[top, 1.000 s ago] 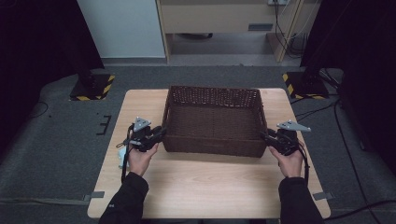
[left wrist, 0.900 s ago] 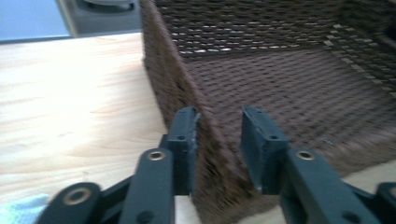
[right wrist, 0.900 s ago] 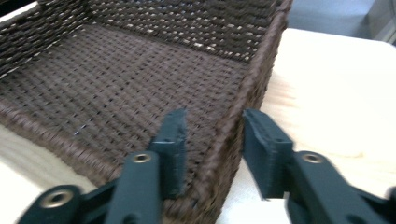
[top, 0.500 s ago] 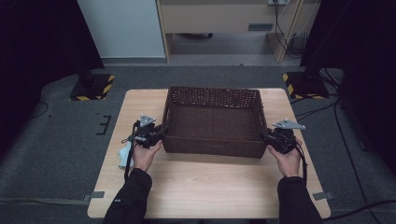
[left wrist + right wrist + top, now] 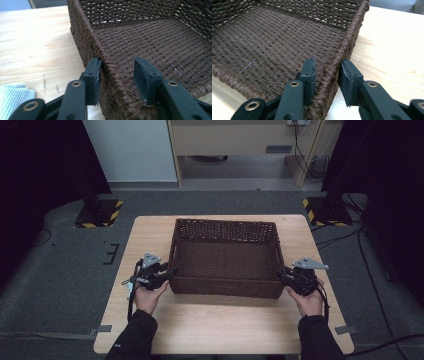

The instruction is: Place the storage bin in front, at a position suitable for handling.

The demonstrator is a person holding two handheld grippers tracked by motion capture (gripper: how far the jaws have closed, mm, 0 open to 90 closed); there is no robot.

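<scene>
Left tool (image 5: 117, 75) has just opened its jaws — the basket (image 5: 225, 255) wall still stands between them, outer pad touching, inner pad well clear, so no grip now. Right tool (image 5: 327, 77) has closed a little further, straddling the basket's right wall near the front corner; both pads seem to press the weave. Basket sits mid-bench (image 5: 220, 330), unmoved. Pale cloth (image 5: 13, 96) lies left of the basket, beside the left tool.
</scene>
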